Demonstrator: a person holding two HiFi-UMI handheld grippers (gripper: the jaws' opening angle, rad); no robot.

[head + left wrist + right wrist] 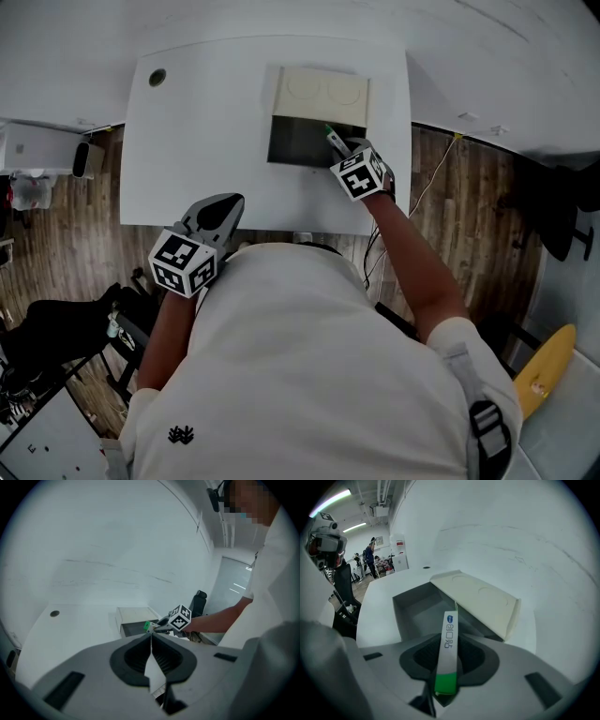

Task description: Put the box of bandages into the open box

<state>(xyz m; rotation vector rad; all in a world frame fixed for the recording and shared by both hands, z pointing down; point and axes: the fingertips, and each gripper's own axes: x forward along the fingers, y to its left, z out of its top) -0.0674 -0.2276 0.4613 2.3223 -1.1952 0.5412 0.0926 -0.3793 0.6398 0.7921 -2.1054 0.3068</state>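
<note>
White table (206, 141) on a wood-plank floor (469, 206), round cable hole (157, 77) at the far-left corner. Open box (300, 148): cardboard, grey inside, flap lid (323, 92) folded back. Right gripper (349, 150) clamps the slim white-and-green box of bandages (448, 644) above the opening. Left gripper (151, 641) closed, empty, at the table's near edge.

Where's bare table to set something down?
Free: the table left of the open box, from the grommet hole to the front edge; a strip right of it. Crowded: the box's right side, where right tongs hold the bandage box.
</note>
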